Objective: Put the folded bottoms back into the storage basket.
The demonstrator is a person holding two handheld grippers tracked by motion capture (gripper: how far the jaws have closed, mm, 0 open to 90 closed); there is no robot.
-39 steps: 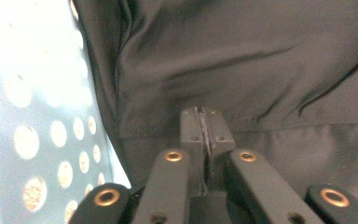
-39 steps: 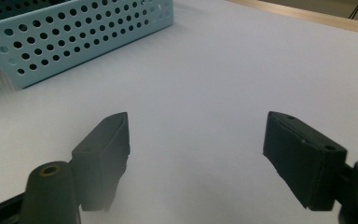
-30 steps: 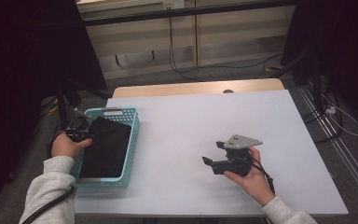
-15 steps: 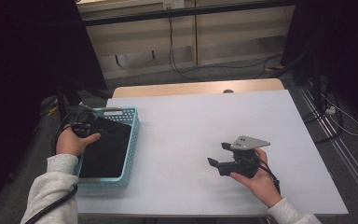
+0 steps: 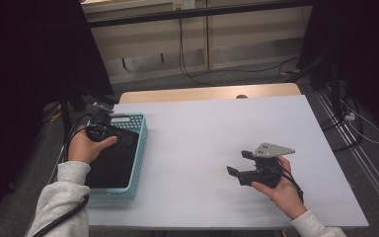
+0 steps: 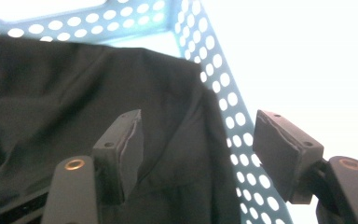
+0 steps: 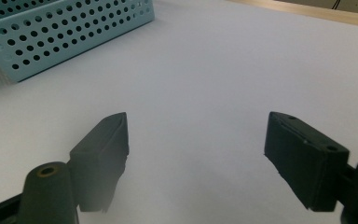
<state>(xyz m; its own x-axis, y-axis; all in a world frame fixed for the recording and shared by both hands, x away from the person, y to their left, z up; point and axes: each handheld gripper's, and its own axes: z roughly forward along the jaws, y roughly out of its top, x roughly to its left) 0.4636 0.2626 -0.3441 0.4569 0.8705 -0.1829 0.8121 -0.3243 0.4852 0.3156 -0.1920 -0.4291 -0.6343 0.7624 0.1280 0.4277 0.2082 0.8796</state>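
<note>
- Since the earlier frames, the left gripper (image 5: 100, 129) has travelled from the middle of the basket (image 5: 139, 148) toward its far end, and the right gripper (image 5: 241, 166) has shifted slightly toward the right edge of the worktop (image 5: 202, 133).
- Left gripper: held above the far end of the light-blue perforated basket, which stands along the left edge of the worktop. In the left gripper view (image 6: 198, 149) its jaws stand wide apart and empty; one pad hangs over the black cloth (image 6: 65, 102), the other over the basket's long side wall (image 6: 228, 107) and the white surface beyond it.
- Black cloth (image 5: 111, 160): lies inside the basket, folded and creased, covering most of its floor and reaching up to the far inner corner; neither jaw touches it.
- Right gripper: held low over the near right part of the worktop, well apart from the basket, with a grey three-cornered plate (image 5: 272, 149) on top. In the right gripper view (image 7: 196, 154) its jaws are spread wide with bare worktop (image 7: 214, 70) between them; whether they touch the surface cannot be told.
- Basket in the right gripper view (image 7: 65, 32): its perforated wall stands at the upper left, far ahead of the jaws.
- Person: grey sleeves (image 5: 61, 207) enter from the near edge.
</note>
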